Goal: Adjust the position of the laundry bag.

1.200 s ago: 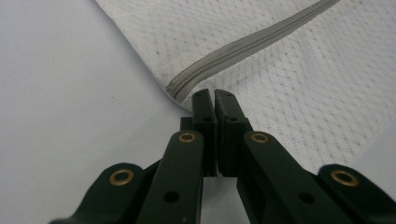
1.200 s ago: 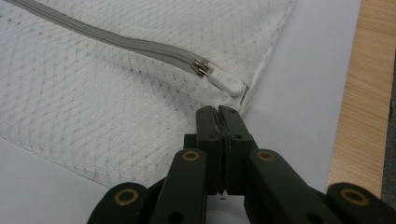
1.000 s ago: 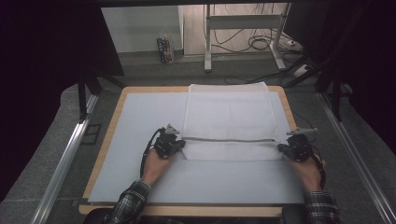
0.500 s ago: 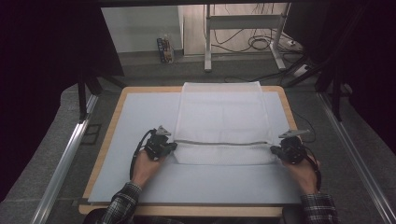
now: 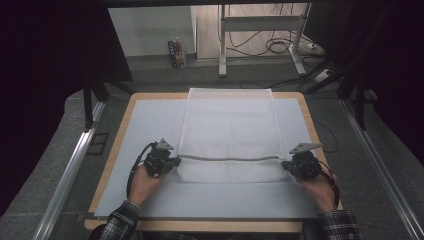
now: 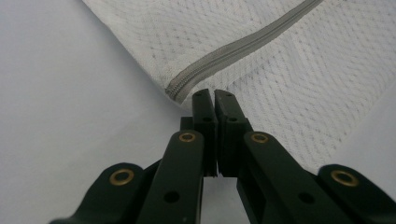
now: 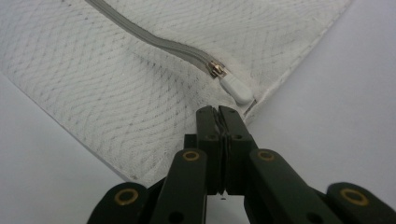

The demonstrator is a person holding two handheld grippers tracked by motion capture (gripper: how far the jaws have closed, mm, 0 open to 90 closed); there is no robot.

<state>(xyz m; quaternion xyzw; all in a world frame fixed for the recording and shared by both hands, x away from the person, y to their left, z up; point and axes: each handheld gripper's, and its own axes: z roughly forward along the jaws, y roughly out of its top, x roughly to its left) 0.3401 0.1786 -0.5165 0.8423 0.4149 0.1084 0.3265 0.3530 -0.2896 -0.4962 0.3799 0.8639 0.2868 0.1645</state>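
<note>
The white mesh laundry bag [image 5: 227,137] lies flat along the middle of the desk [image 5: 150,125], its grey zipper [image 5: 225,159] running across the near end. It looks light, limp and easily snagged, so the stiffer seamed corners beside the zipper seem the best grip. Both the left tongs [image 5: 172,162] and right tongs [image 5: 286,165] are closed, each apparently pinching 1 corner
</note>
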